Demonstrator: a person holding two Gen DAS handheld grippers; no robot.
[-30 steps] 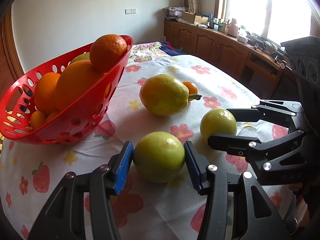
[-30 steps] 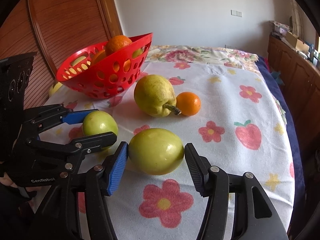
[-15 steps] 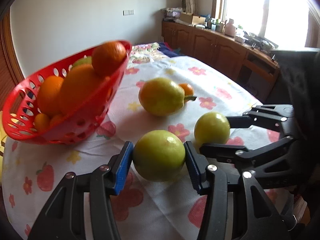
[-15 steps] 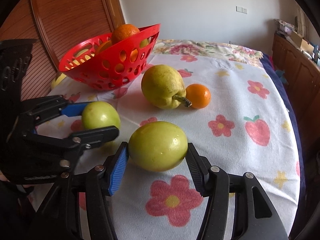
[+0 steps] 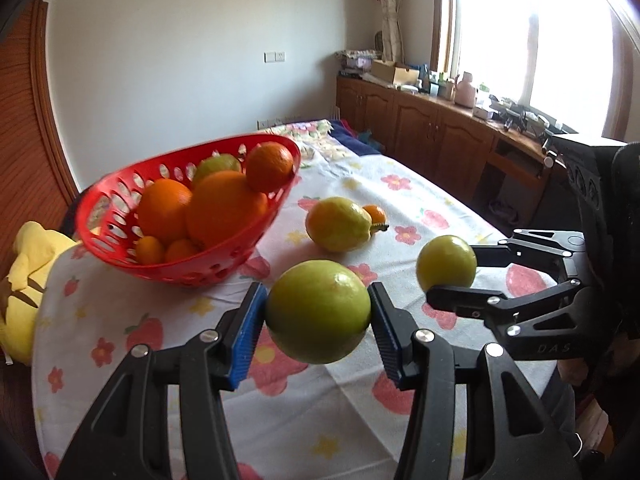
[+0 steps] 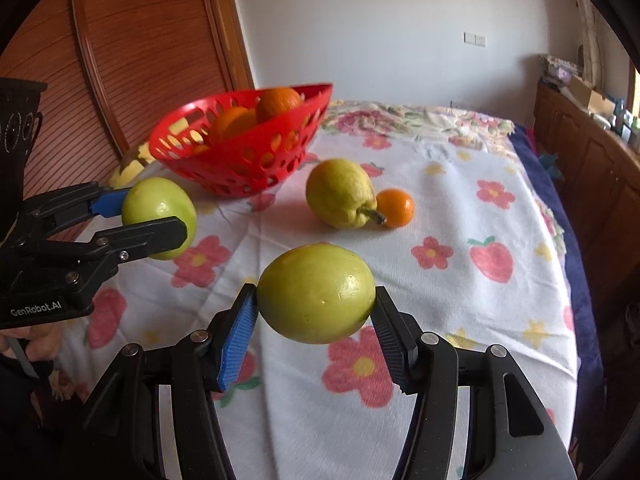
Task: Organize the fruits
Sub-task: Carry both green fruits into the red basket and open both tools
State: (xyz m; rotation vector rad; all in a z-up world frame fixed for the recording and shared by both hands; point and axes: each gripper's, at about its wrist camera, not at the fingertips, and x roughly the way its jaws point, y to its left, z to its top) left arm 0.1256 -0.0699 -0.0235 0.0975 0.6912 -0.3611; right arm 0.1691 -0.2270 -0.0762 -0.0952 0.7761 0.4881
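My left gripper (image 5: pixel 318 318) is shut on a round green fruit (image 5: pixel 318 312), lifted above the flowered tablecloth (image 5: pixel 304 404). That same fruit (image 6: pixel 160 216) shows at the left of the right wrist view. My right gripper (image 6: pixel 316 320) is shut on a yellow-green oval fruit (image 6: pixel 316 292), also clear of the cloth; it appears again (image 5: pixel 446 262) at the right of the left wrist view. The red perforated basket (image 5: pixel 224 268) holds oranges and a green fruit, back left. A large yellow pear-shaped fruit (image 6: pixel 340 194) and a small orange (image 6: pixel 395 208) lie mid-table.
A yellow soft object (image 5: pixel 24 280) hangs off the table's left edge behind the basket. Wooden cabinets (image 5: pixel 436 144) with clutter run along the right wall under a window. A wooden slatted door (image 6: pixel 132 60) stands behind the basket. The table's near and right parts hold only cloth.
Both grippers have risen with their fruits off the cloth. The view has lifted and pulled back, so the basket now sits lower and farther in both views.
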